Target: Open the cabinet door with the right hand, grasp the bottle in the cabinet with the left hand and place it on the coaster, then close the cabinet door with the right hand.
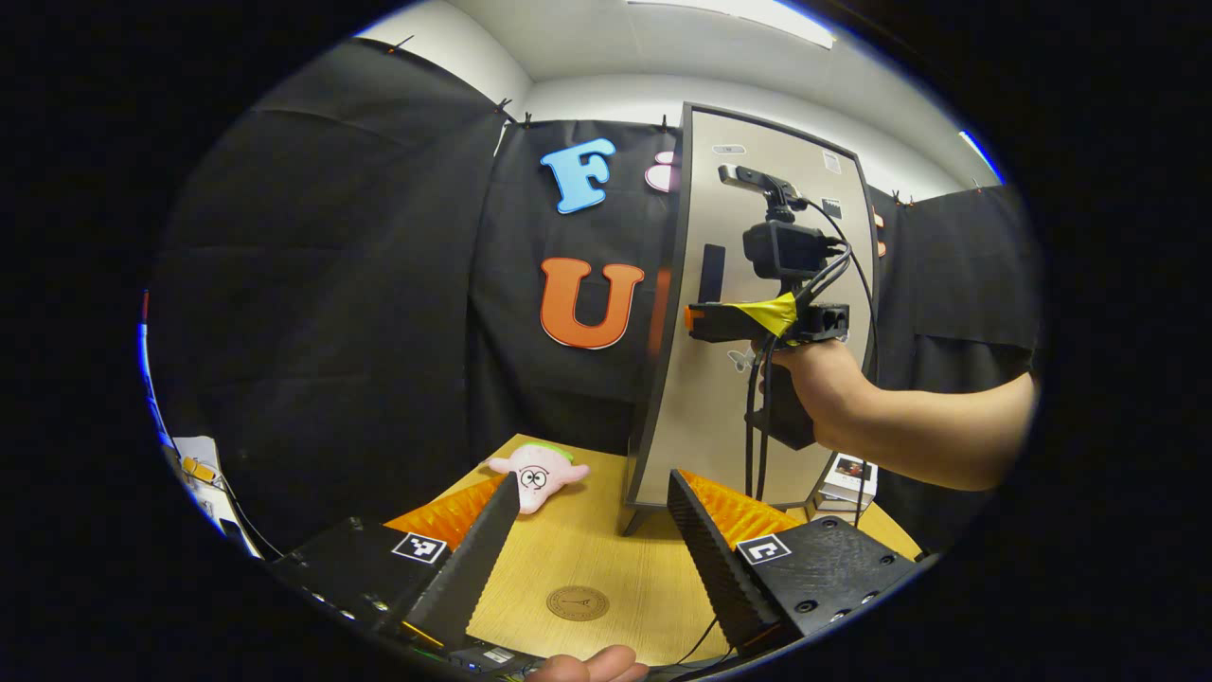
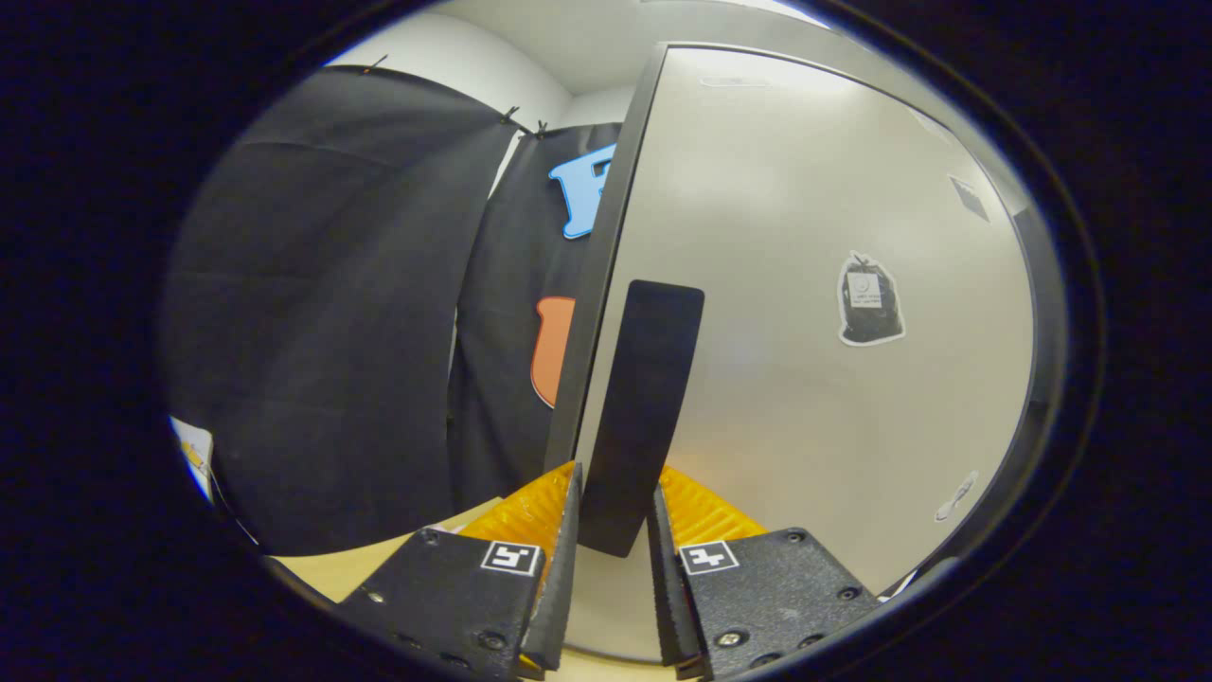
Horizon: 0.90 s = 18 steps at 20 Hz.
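The cabinet door [image 2: 805, 284] stands upright; my right gripper [image 2: 611, 530] brackets its vertical handle [image 2: 644, 407], jaws narrow. My left gripper [image 1: 592, 530] gapes wide, empty.

Black cloth walls [image 1: 331, 284], wooden table [image 1: 606, 549], ceiling light [image 1: 739, 14]

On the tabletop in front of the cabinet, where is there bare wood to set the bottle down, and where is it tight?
Bare table lies between the plush toy and the cabinet door, running forward to the coaster, which has nothing on it. It is tight at the door, where the right gripper has its jaws around the handle. The left gripper is open over the free patch.
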Tool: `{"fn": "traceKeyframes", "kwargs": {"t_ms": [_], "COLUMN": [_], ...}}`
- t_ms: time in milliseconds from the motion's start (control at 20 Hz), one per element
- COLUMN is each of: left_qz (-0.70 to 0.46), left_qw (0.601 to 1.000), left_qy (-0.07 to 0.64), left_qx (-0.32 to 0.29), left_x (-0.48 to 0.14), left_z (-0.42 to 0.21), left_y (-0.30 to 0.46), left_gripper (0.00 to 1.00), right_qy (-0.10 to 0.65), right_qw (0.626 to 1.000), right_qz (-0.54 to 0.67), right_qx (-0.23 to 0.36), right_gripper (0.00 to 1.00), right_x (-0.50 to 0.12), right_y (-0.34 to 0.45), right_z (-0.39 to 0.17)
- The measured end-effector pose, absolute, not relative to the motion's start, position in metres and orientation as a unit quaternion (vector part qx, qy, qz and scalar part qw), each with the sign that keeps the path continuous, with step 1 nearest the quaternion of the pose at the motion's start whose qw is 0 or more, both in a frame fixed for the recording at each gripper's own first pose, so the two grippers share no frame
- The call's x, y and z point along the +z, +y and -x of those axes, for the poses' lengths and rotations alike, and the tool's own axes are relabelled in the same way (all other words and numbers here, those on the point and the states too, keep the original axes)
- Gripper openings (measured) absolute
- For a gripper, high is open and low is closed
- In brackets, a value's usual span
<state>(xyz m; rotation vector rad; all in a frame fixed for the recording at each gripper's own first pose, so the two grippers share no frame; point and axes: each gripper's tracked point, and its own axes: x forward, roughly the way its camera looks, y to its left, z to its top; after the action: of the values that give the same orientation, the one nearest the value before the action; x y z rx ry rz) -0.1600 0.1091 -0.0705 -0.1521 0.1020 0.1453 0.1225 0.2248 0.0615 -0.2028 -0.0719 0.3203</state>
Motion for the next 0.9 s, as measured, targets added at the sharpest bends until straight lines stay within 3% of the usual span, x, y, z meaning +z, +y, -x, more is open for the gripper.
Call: {"fn": "traceKeyframes", "kwargs": {"t_ms": [300, 650, 900], "left_qz": [0.076, 0.075, 0.078], "left_qw": [0.992, 0.993, 0.995], "left_qy": [0.051, 0.039, 0.011], "left_qx": [0.084, 0.082, 0.068], "left_x": [-0.074, -0.07, -0.06], "left_z": [0.167, 0.176, 0.181], "left_y": [0.127, 0.143, 0.141], "left_gripper": [0.95, 0.95, 0.95], "right_qy": [-0.007, -0.008, 0.008], "right_qw": [0.981, 0.977, 0.971], "right_qz": [0.079, 0.076, 0.063], "right_qx": [0.179, 0.201, 0.229], "right_gripper": [0.25, 0.22, 0.14], "right_x": [0.061, 0.059, 0.058], "right_y": [0.226, 0.222, 0.219], "right_z": [-0.114, -0.1, -0.095]}}
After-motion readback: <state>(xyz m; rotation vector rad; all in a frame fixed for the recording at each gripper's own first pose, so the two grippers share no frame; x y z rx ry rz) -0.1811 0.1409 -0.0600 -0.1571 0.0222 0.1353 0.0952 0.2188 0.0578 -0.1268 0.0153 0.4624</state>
